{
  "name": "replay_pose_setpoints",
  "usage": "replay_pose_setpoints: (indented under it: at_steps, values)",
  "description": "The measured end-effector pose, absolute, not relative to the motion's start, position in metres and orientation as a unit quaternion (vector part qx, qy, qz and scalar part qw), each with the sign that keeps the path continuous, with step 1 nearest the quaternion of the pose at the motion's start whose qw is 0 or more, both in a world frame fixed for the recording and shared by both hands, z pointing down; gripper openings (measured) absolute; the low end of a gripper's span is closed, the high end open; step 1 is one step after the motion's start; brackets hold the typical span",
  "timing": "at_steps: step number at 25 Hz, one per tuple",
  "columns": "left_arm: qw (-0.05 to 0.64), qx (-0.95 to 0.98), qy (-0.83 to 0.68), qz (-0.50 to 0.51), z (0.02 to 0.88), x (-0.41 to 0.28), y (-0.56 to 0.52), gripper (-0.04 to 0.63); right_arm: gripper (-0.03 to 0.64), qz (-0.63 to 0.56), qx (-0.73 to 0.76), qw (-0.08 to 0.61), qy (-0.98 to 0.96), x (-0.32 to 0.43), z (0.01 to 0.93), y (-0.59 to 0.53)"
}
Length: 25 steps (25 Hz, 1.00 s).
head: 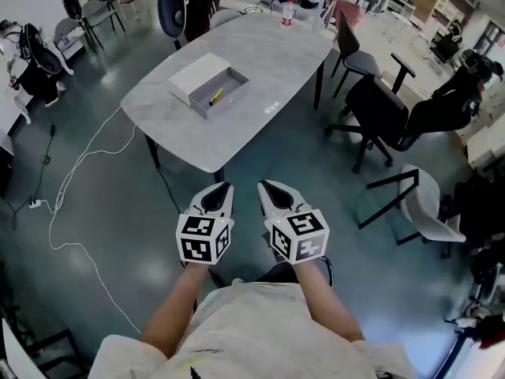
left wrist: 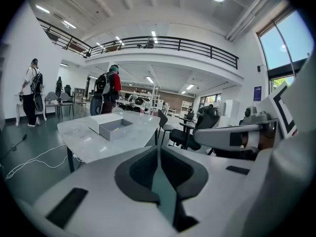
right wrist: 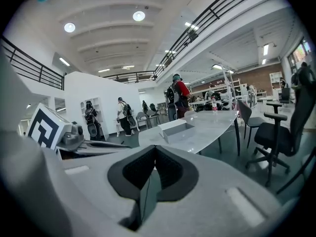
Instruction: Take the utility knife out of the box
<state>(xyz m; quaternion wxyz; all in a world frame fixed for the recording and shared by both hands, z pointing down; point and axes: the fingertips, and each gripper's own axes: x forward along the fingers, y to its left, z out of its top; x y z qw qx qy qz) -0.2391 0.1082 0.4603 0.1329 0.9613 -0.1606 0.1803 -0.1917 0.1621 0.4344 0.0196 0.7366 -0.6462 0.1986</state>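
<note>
An open grey box [head: 218, 91] rests on the marble table [head: 260, 77], its white lid [head: 195, 76] beside it on the left. Inside lies a yellow utility knife [head: 215, 95]. My left gripper [head: 221, 193] and right gripper [head: 272, 191] are held side by side over the floor, well short of the table's near end, both shut and empty. The box [left wrist: 115, 128] shows small and far off in the left gripper view, ahead of the shut left gripper [left wrist: 159, 154]. In the right gripper view the box [right wrist: 174, 130] stands beyond the shut right gripper [right wrist: 154, 154].
A bottle [head: 287, 12] stands at the table's far end. Black office chairs [head: 377, 107] and a white chair [head: 430, 208] stand to the right. A white cable [head: 75, 192] runs over the floor on the left. People [right wrist: 178, 101] stand beyond the table.
</note>
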Motion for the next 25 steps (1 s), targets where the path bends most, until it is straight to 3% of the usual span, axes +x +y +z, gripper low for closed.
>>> replay_pose_setpoints:
  at_steps: [9,25]
  values:
    - [0.133,0.954,-0.185,0.193,0.472,-0.206,0.097,0.026,0.005,0.203,0.717,0.014,-0.667,-0.156,0.445,0.148]
    - [0.141,0.935,-0.261,0.193,0.464,-0.079,0.090,0.026,0.005,0.207,0.660,0.020,-0.722,-0.026,0.440,0.136]
